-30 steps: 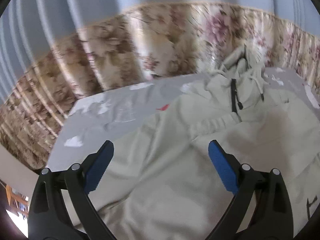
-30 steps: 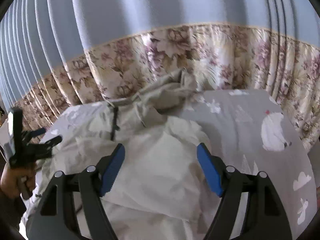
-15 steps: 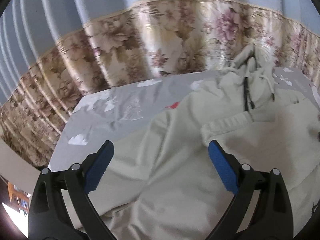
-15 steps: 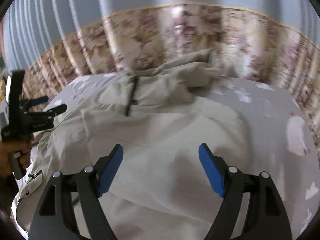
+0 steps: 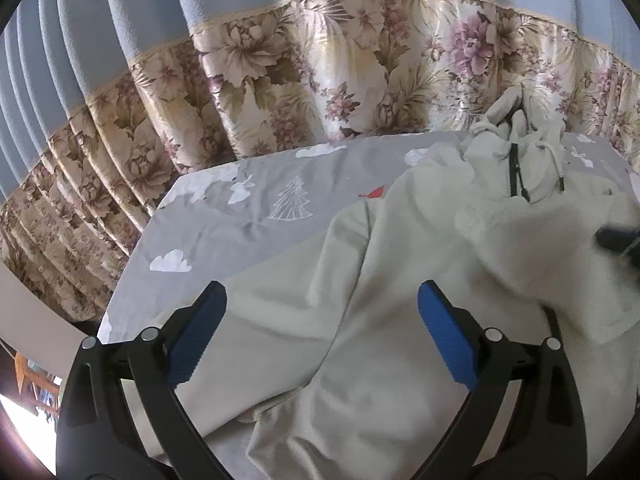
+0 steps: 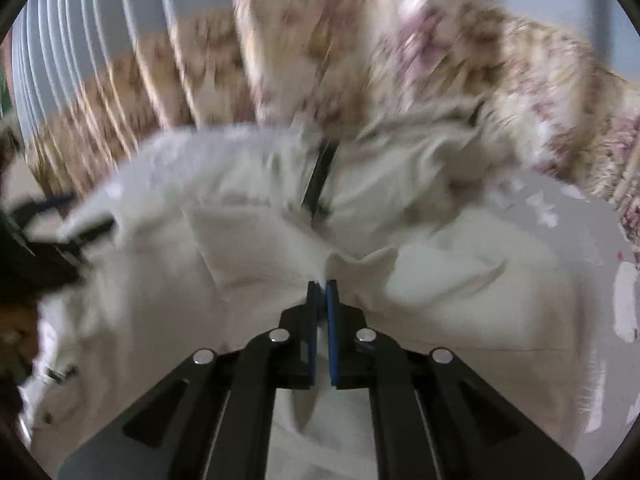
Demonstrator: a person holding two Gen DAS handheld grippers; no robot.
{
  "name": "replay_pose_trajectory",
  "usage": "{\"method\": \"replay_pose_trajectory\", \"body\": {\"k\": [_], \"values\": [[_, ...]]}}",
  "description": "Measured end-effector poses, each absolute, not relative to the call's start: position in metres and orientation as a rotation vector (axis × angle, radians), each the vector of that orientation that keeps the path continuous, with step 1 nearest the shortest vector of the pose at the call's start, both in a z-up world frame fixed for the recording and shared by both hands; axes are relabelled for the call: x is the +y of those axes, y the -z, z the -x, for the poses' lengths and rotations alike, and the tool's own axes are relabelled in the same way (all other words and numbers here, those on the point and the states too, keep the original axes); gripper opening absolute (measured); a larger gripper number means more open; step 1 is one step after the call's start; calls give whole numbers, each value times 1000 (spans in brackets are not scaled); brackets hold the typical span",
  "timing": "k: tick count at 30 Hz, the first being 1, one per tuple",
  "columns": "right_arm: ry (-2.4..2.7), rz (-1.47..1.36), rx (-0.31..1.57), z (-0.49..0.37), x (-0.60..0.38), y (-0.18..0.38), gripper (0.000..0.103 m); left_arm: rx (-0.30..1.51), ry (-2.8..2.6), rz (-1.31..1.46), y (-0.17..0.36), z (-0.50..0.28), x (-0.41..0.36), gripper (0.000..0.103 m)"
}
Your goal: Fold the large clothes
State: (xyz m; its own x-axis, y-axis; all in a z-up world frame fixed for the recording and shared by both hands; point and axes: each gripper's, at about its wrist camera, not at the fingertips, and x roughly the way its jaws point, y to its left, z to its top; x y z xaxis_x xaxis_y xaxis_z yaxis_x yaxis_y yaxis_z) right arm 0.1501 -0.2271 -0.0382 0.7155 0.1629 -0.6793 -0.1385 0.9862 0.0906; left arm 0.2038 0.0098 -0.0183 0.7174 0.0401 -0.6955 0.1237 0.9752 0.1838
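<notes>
So I'm looking down over a bed sheet (image 5: 248, 232), grey with white clouds and a little tree drawing, and the big pale hoodie (image 5: 400, 320) is lying spread across most of it, its hood and the dark zipper (image 5: 514, 176) bunching up near the far edge by the floral curtain (image 5: 320, 92). My left gripper (image 5: 320, 308) is hanging over the near-left part of the hoodie with its blue pads (image 5: 196, 332) spread wide apart, not gripping anything, just fabric lying underneath between them. The bare sheet is showing along the left edge and the far-left corner. In the right wrist view everything's pretty smeared, but my right gripper (image 6: 321, 286) is pinched together, the two blue pads nearly touching, and a little peak of the hoodie's fabric is sticking up right at their tips, so it's looking like it's clamping a fold of cloth around the hoodie's middle. Off at the left of that view I'm seeing the other gripper as a dark blur over the hoodie's left side.
</notes>
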Motion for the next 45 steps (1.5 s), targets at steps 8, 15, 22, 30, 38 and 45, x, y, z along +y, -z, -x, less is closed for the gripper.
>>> {"method": "replay_pose_trajectory", "body": {"k": [8,15,22,30,38,45], "values": [[67,-103,724,-129,-335,12,3,770,161,-252,18,-211,-54,97],[62,-88,780,-126,-358,32,4,807,318,-234,26,-225,-131,97],[39,-112,796,-123,-360,44,24,856,436,-149,38,-247,-189,97],[102,-172,739,-104,-390,33,68,973,537,-138,70,-260,-235,16],[99,-168,731,-94,-388,29,68,788,411,-133,2,-228,-162,1],[27,-103,757,-116,-338,34,74,788,129,-183,-13,-206,-45,7]]}}
